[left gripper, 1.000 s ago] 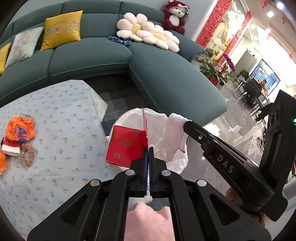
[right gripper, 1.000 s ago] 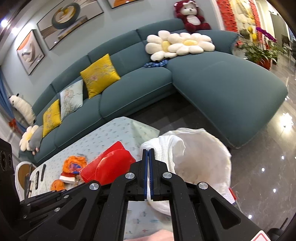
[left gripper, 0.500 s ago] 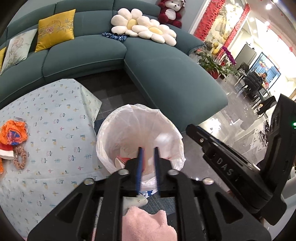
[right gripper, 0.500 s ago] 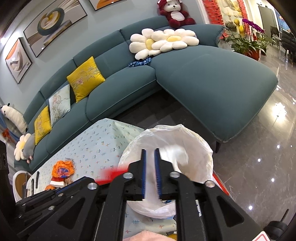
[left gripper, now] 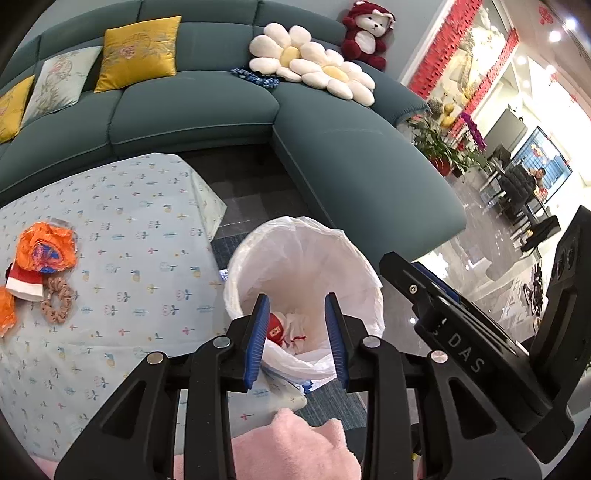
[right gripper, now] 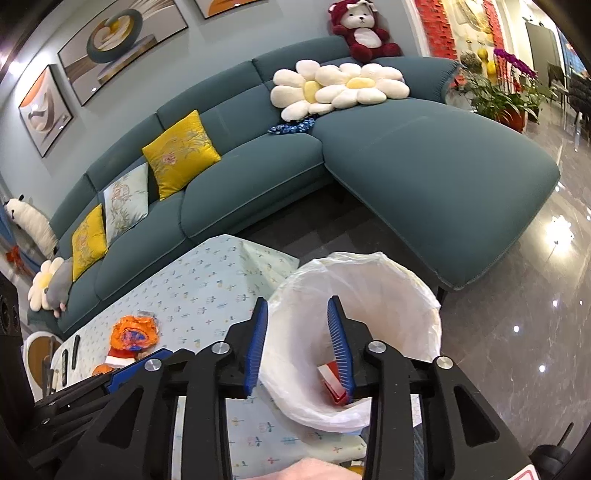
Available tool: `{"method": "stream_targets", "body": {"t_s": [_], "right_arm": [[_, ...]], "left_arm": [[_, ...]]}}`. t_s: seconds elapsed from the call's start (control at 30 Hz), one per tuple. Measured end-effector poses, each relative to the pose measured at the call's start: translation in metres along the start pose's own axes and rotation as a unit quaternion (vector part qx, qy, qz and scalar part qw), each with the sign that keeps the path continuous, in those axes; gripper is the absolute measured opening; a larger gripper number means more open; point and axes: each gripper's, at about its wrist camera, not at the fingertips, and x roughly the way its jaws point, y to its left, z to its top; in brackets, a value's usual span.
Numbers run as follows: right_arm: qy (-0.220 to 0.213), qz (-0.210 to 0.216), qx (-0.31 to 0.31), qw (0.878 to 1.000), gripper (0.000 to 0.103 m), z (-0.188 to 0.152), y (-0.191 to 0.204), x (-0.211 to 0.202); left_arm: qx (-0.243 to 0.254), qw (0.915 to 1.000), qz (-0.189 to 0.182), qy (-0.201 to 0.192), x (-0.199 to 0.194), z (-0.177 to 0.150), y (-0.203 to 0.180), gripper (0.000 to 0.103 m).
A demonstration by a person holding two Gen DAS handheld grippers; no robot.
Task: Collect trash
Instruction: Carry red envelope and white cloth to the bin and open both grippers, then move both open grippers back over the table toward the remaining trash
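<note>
A living room with a long teal sectional sofa (left gripper: 221,110) curving round a low table under a pale blue cloth printed with small flowers (left gripper: 129,266), and a glossy grey stone floor (right gripper: 535,314) to the right. At the left of the table lie a crumpled orange plastic wrapper (left gripper: 46,249), a red-and-white scrap (left gripper: 23,282) and a beige scrunchie ring (left gripper: 57,301) touching it, all well apart from the bin. Just beside the table's right-hand corner stands a round bin lined with a white plastic bag (left gripper: 354,269), its rim puffed open. Inside it, at the bottom, sit a red packet (left gripper: 275,326) and crumpled white paper (left gripper: 295,326); the right wrist view shows the red packet lying against the liner wall. The left gripper (left gripper: 298,334) hangs over the bin mouth with its blue-padded jaws parting, partly apart, nothing between them. The right gripper (right gripper: 298,349) points at the same bin from further right, its jaws likewise spreading, empty, the liner seen through the gap. On the sofa are yellow embroidered cushions (left gripper: 138,51), two white daisy-shaped pillows (left gripper: 314,70) and a red-and-white plush bear (left gripper: 365,35). A pink fleece sleeve (left gripper: 295,450) shows below the left gripper. Potted plants (left gripper: 439,147) stand far right.
</note>
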Motion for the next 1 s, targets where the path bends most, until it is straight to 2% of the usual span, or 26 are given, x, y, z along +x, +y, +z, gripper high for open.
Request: {"method": "stream_targets", "body": {"t_s": [0.1, 0.23, 0.7, 1.0], "right_arm": [[0.004, 0.005, -0.011, 1.0, 0.038, -0.002, 0.014, 0.001], [0.013, 0.015, -0.025, 0.999, 0.039, -0.009, 0.036, 0.004], [0.047, 0.05, -0.092, 0.993, 0.041, -0.041, 0.131, 0.019], [0.072, 0.062, -0.131, 0.987, 0.043, -0.063, 0.189, 0.034]], "left_arm": [[-0.014, 0.9999, 0.007, -0.003, -0.006, -0.001, 0.014, 0.031], [-0.037, 0.9989, 0.024, -0.014, -0.016, -0.003, 0.038, 0.04], [-0.125, 0.9898, 0.062, -0.029, -0.053, -0.019, 0.142, 0.041], [-0.182, 0.9787, 0.087, -0.04, -0.075, -0.034, 0.209, 0.044]]}}
